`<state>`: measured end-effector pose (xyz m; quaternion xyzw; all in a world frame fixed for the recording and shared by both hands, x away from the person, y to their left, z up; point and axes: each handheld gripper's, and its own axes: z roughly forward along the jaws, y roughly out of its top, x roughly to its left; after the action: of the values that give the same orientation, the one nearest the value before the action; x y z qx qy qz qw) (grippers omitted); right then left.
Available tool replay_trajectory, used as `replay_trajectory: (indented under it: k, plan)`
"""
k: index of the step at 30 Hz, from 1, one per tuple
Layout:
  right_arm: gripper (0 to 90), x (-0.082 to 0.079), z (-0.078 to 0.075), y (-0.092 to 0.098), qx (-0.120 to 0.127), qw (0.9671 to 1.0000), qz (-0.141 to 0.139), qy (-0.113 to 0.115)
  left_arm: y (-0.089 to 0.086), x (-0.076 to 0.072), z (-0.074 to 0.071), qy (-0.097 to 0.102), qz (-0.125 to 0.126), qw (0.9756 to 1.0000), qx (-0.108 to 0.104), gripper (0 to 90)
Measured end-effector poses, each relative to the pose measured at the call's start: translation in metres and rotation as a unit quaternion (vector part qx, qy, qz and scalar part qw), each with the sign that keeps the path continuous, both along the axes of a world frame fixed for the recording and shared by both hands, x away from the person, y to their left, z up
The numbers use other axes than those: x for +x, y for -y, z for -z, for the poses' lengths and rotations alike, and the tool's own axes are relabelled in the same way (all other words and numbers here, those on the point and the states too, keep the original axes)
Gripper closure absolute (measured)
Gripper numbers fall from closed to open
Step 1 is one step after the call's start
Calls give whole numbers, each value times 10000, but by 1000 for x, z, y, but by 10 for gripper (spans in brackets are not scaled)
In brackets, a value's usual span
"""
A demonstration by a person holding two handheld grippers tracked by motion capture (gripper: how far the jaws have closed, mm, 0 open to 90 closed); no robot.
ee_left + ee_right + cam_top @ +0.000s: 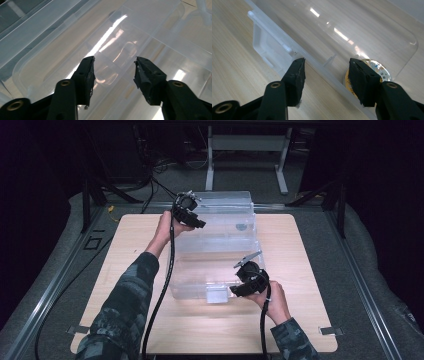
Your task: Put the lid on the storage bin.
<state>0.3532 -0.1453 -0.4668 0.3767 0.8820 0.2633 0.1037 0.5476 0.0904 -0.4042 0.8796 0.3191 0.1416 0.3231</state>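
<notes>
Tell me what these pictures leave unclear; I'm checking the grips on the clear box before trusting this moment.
- Left gripper: high view too small to show whether its pads touch the clear box; in the left gripper view, glare blurs the plastic between the jaws.
- Right gripper: rim lies between the jaws; contact unclear.
- Round gold label: half hidden by a jaw, print too small.

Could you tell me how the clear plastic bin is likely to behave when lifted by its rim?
The clear plastic bin looks thin-walled, so it is probably light for its size and may flex. Its glossy surface suggests it could slip. With grips at opposite corners, it may twist.
</notes>
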Motion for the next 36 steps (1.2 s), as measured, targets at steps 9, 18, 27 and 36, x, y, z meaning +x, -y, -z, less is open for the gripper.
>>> replay_trajectory:
  k: [9,18,27,36]
  plan:
    - [501,-1,4,-2,-169,9996,-64,211,7,-8,2,228,184,9995,150,683]
    - [520,0,12,0,184,9997,38,163,12,-10,0,228,289,9986,388,754]
    - [506,-3,14,-2,163,9993,172,291,16,-15,-3,262,290,9981,479,770]
    - [494,-5,15,-3,169,9988,236,397,18,-23,-8,373,316,9975,517,781]
